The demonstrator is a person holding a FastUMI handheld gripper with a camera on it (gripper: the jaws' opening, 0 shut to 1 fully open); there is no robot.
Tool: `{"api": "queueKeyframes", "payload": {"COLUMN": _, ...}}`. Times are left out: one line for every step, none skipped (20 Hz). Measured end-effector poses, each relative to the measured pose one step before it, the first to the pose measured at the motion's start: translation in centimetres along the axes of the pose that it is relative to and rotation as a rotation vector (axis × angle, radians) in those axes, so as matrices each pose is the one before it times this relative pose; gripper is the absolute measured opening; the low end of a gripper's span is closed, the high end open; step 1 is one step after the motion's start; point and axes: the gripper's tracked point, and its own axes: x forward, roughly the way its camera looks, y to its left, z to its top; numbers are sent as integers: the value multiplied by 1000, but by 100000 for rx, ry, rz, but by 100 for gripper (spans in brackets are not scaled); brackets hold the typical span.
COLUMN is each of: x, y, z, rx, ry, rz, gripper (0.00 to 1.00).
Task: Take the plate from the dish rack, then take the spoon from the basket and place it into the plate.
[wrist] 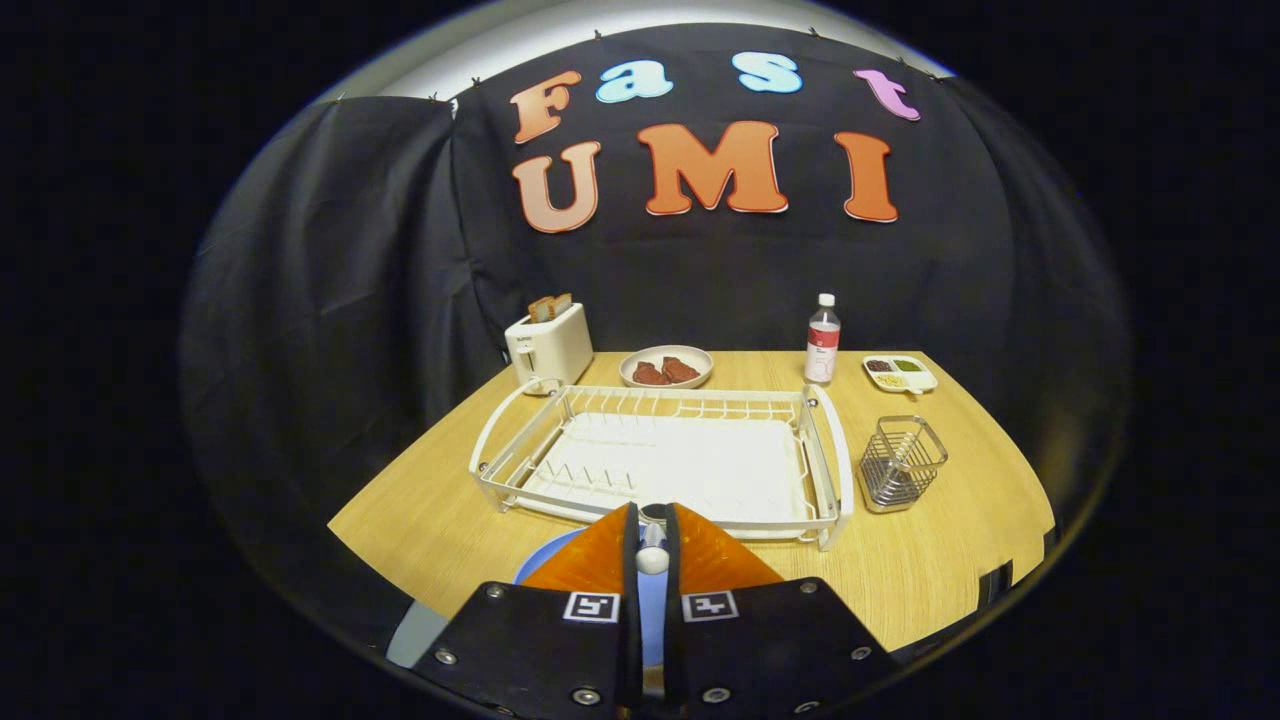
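in the gripper view, the hand-held gripper (652, 545) has its two fingers drawn almost together, pinching a slim metal spoon (652, 556) by its handle; a pale rounded end of the spoon shows in the narrow slot between them. just beneath the fingers, by the near edge of the light wooden table (930, 570), lies the round light-blue plate (545, 565), largely hidden by the fingers. so the spoon hangs over the plate, not yet laid in it.

beyond the fingers stands the white wire dish rack (660, 460) with its white drip tray, no dishes in it. to its right, toward the table's right edge, stands the small square metal wire basket (902, 462), nothing showing inside it. along the far edge stand a white toaster (548, 348), a beige bowl of reddish food (666, 366), a clear plastic bottle (822, 340) and a small white divided dish (899, 372).

the spoon looks light, stiff and smooth, likely to pivot or slip in a narrow pinch; a mid-handle hold seems soundest. the plate looks rigid, so a low, gentle release would suit.
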Motion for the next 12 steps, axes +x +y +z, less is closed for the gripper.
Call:
{"api": "queueKeyframes", "payload": {"x": 76, "y": 645, "z": -109, "rx": -595, "ry": 358, "rz": 2413, "gripper": 8}}
{"api": "queueKeyframes", "payload": {"x": 54, "y": 690, "z": -287, "rx": -482, "ry": 621, "rz": 2399, "gripper": 8}}
{"api": "queueKeyframes", "payload": {"x": 71, "y": 682, "z": -464, "rx": -596, "ry": 1068, "rz": 1945, "gripper": 9}}
{"api": "queueKeyframes", "payload": {"x": -102, "y": 581, "z": -4, "rx": -693, "ry": -295, "rz": 1975, "gripper": 9}}
{"api": "queueKeyframes", "payload": {"x": 56, "y": 524, "z": 13, "rx": -333, "ry": -2, "rz": 1915, "gripper": 9}}
{"api": "queueKeyframes", "payload": {"x": 190, "y": 617, "z": -708, "rx": -463, "ry": 1863, "rz": 2305, "gripper": 8}}
{"api": "queueKeyframes", "payload": {"x": 27, "y": 410, "z": -317, "rx": -680, "ry": 630, "rz": 1617, "gripper": 8}}
{"api": "queueKeyframes", "payload": {"x": 68, "y": 208, "z": -367, "rx": -1091, "ry": 1035, "rz": 971, "gripper": 9}}
{"api": "queueKeyframes", "payload": {"x": 123, "y": 86, "z": -585, "rx": -1044, "ry": 1499, "rz": 695, "gripper": 8}}
{"api": "queueKeyframes", "payload": {"x": 165, "y": 65, "z": -421, "rx": -508, "ry": 855, "rz": 472, "gripper": 8}}
{"api": "queueKeyframes", "payload": {"x": 201, "y": -95, "z": -338, "rx": -47, "ry": 893, "rz": 581, "gripper": 8}}
{"api": "queueKeyframes", "payload": {"x": 375, "y": 42, "z": -453, "rx": 1, "ry": 1067, "rz": 588, "gripper": 8}}
